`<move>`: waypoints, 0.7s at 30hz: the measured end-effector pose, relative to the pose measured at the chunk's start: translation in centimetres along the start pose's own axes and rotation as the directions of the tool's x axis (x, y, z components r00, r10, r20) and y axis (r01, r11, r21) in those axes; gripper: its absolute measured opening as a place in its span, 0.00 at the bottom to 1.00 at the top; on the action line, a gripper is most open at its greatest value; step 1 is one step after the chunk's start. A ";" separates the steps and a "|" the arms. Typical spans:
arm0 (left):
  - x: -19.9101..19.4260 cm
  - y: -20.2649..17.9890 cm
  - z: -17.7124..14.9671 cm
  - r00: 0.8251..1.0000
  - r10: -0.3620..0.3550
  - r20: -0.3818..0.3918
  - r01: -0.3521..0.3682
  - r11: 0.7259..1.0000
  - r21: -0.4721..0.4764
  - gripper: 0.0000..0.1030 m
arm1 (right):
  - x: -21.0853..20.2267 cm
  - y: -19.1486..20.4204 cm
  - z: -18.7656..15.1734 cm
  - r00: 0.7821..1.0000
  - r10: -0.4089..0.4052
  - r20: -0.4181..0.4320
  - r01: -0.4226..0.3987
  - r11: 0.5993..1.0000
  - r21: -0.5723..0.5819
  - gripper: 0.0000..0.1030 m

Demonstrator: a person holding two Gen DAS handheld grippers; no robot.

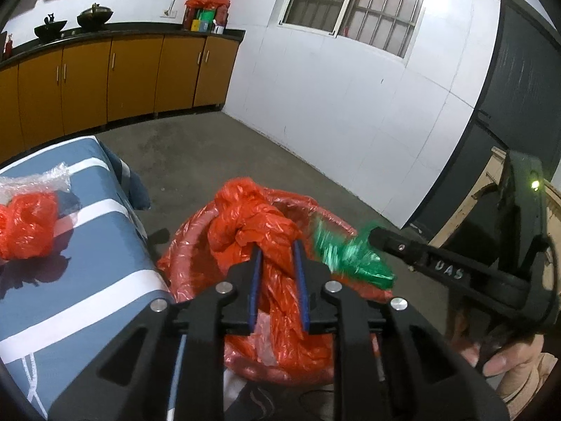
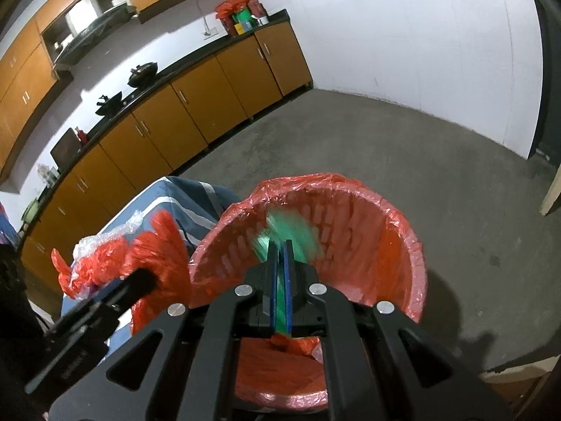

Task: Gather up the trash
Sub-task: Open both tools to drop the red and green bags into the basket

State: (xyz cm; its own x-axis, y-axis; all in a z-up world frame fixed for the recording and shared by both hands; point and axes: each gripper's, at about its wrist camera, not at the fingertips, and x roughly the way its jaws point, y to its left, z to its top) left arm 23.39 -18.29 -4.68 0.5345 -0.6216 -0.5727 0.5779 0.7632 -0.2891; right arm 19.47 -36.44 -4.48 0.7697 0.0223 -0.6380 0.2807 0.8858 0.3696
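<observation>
A red bin lined with an orange bag [image 1: 196, 245] [image 2: 392, 242] stands on the floor beside the table. My left gripper [image 1: 277, 245] is shut on a crumpled orange plastic bag [image 1: 252, 217] and holds it over the bin; the bag shows blurred in the right wrist view [image 2: 164, 245]. My right gripper [image 2: 279, 245] is shut on a green plastic wrapper [image 2: 291, 231] over the bin's mouth; the wrapper shows blurred in the left wrist view [image 1: 350, 256].
A table with a blue and white striped cloth [image 1: 87, 273] stands left of the bin, with another orange bag [image 1: 28, 224] and clear bubble wrap [image 1: 38, 179] on it. Orange cabinets [image 1: 115, 77] line the far wall. Concrete floor [image 2: 420, 147] surrounds the bin.
</observation>
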 end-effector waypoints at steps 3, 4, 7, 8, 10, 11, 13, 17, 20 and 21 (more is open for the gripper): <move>0.5 0.5 -0.2 1.000 0.007 -0.014 -0.007 1.000 -0.007 0.31 | 0.0 -0.3 -0.1 1.000 -0.008 -0.003 0.008 1.000 0.003 0.08; 0.5 0.7 -0.3 1.000 0.010 -0.015 -0.010 1.000 -0.011 0.37 | 0.0 -0.3 -0.1 1.000 -0.012 -0.002 0.012 1.000 0.004 0.10; 0.3 1.6 -0.6 1.000 0.020 -0.019 -0.021 0.999 -0.027 0.39 | -0.2 -0.5 0.0 1.000 -0.021 0.000 0.021 1.000 0.011 0.19; 0.0 1.9 -0.7 0.999 0.032 -0.017 -0.032 0.999 -0.030 0.40 | -0.2 -0.5 -0.1 1.000 -0.025 0.000 0.025 1.000 0.011 0.19; -0.5 2.6 -0.8 0.998 0.065 -0.007 -0.065 0.997 -0.033 0.44 | -0.3 -0.4 -0.1 0.999 -0.035 0.002 0.035 0.999 0.001 0.19; -0.7 2.8 -0.9 0.997 0.080 -0.002 -0.080 0.996 -0.035 0.46 | -0.3 -0.3 -0.1 0.999 -0.040 0.003 0.040 0.999 -0.007 0.19; -1.4 3.5 -1.1 0.993 0.118 0.011 -0.117 0.992 -0.041 0.53 | -0.3 0.1 -0.2 0.999 -0.048 0.007 0.049 0.999 -0.025 0.19; -3.0 5.1 -1.6 0.974 0.223 0.030 -0.221 0.974 -0.058 0.62 | -0.3 1.0 -0.6 0.999 -0.053 0.011 0.054 0.997 -0.060 0.27; -4.2 6.4 -2.1 0.961 0.275 0.030 -0.273 0.960 -0.059 0.64 | -0.5 1.8 -0.8 0.998 -0.058 0.033 0.061 0.994 -0.091 0.42; -4.6 6.9 -2.3 0.957 0.290 0.031 -0.288 0.956 -0.061 0.65 | -0.5 2.1 -0.9 0.998 -0.058 0.036 0.061 0.993 -0.100 0.42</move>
State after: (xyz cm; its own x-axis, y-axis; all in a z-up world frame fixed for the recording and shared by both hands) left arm 23.47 -9.77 -5.84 0.6979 -0.3786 -0.6079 0.3607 0.9191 -0.1583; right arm 19.15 -34.17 -3.93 0.7723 -0.0459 -0.6336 0.2685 0.9275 0.2600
